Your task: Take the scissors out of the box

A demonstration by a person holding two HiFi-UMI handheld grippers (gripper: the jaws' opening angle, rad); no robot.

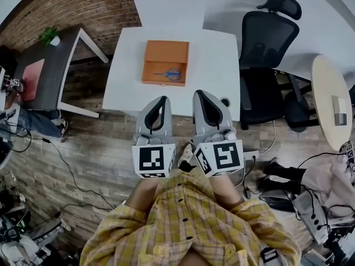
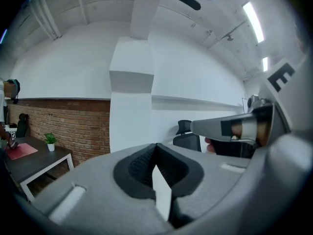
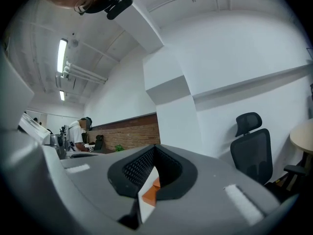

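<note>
An open orange box (image 1: 165, 62) lies on the white table (image 1: 216, 60), and scissors (image 1: 169, 74) with blue handles rest inside its near part. Both grippers hover side by side over the table's near edge, short of the box. My left gripper (image 1: 162, 100) is shut and holds nothing; in its own view the left gripper (image 2: 156, 147) shows its tips meeting. My right gripper (image 1: 199, 95) is likewise shut and empty. In the right gripper view, a sliver of the orange box (image 3: 153, 190) shows through the slot below the right gripper (image 3: 155, 150) tips.
A black office chair (image 1: 267, 60) stands at the table's right side. A dark desk (image 1: 47, 71) with a small plant (image 1: 50, 35) is to the left, a round table (image 1: 330, 101) at far right. Cables (image 1: 61, 165) trail over the wooden floor.
</note>
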